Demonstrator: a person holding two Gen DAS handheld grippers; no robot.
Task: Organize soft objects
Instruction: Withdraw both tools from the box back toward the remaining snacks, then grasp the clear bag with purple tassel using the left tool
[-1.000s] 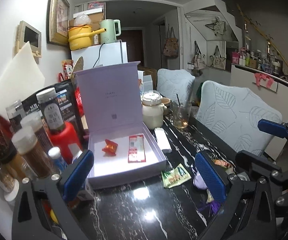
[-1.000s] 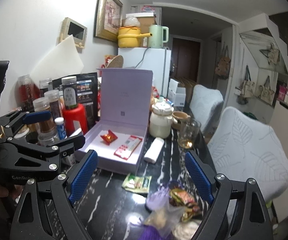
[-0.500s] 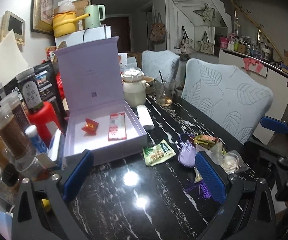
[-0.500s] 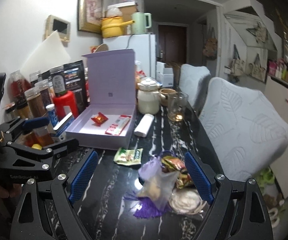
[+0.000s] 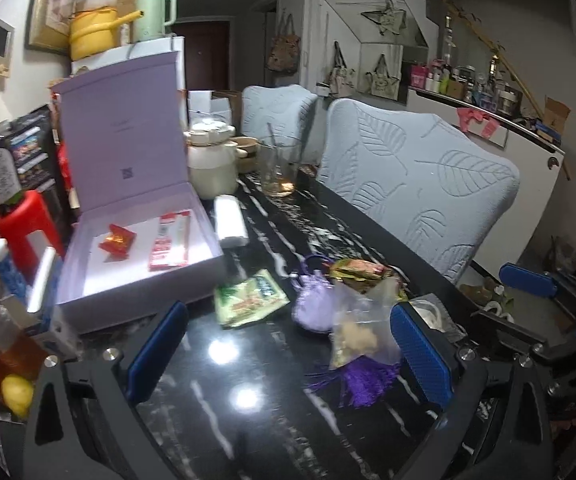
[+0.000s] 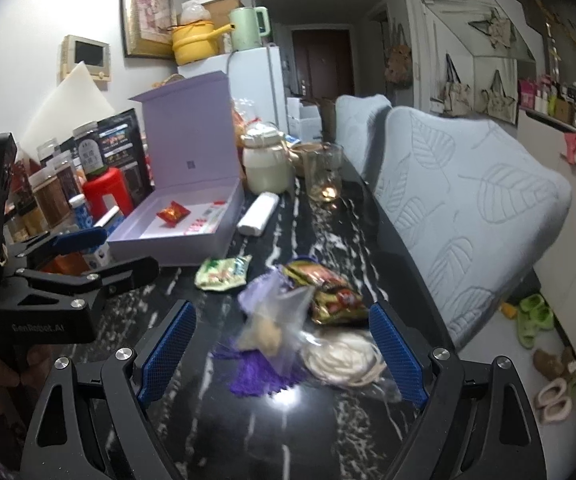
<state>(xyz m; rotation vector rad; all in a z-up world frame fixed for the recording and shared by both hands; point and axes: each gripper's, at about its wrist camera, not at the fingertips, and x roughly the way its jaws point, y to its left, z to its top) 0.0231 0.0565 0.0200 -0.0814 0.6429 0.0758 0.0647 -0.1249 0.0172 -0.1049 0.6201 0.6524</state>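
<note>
An open lilac box (image 5: 140,264) (image 6: 192,236) on the black marble table holds a red packet (image 5: 117,239) and a red-and-white sachet (image 5: 170,242). In front lie a green packet (image 5: 250,300) (image 6: 222,274), a lilac pouch (image 5: 313,308) with a purple tassel (image 6: 258,374), a clear bag (image 6: 276,326), a brown snack packet (image 6: 329,294) and a coil of white cord (image 6: 341,358). My left gripper (image 5: 288,352) is open and empty, just short of the green packet. My right gripper (image 6: 282,354) is open around the clear bag and tassel, above them.
Jars and a red bottle (image 5: 24,224) crowd the table's left edge. A cream pot (image 5: 212,164), a glass (image 5: 280,168) and a white roll (image 5: 230,222) stand behind the box. Two pale blue chairs (image 5: 415,184) line the right side.
Both grippers have drawn back and tilted down, bringing the pile of packets, pouch and cord into view. Nothing was taken hold of.
</note>
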